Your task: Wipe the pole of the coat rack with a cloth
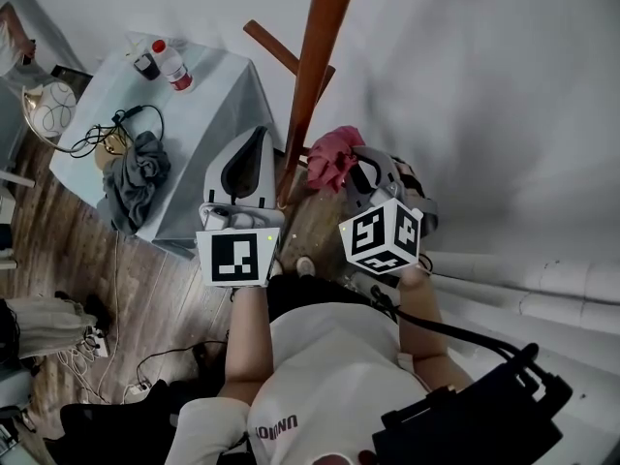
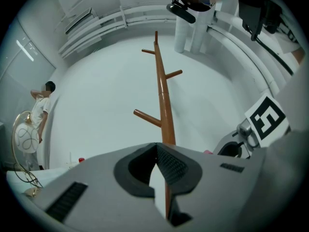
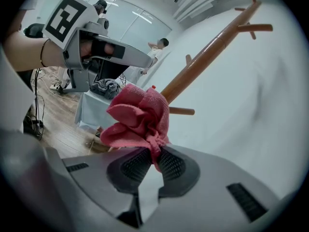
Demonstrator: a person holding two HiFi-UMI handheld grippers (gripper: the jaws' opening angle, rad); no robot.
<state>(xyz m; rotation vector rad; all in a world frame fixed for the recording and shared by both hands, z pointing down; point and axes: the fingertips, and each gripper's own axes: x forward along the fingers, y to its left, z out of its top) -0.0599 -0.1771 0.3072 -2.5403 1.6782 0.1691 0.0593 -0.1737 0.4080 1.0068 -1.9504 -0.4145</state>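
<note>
A brown wooden coat rack pole (image 1: 312, 66) with short side pegs rises through the middle of the head view, in front of a white wall. My right gripper (image 1: 356, 174) is shut on a bunched red cloth (image 1: 331, 156), which hangs just right of the pole's lower part. In the right gripper view the cloth (image 3: 139, 117) sits between the pads, with the pole (image 3: 205, 59) behind it. My left gripper (image 1: 244, 168) is shut and holds nothing, just left of the pole near its foot. The pole (image 2: 163, 100) runs up straight ahead in the left gripper view.
A table with a pale blue cover (image 1: 208, 95) stands left of the rack, holding a grey bundle of fabric (image 1: 136, 177), cables and a small red-capped bottle (image 1: 171, 66). Wood floor with cables lies below. White rolls (image 1: 523, 279) lie on the right. A person (image 2: 41, 110) stands far off.
</note>
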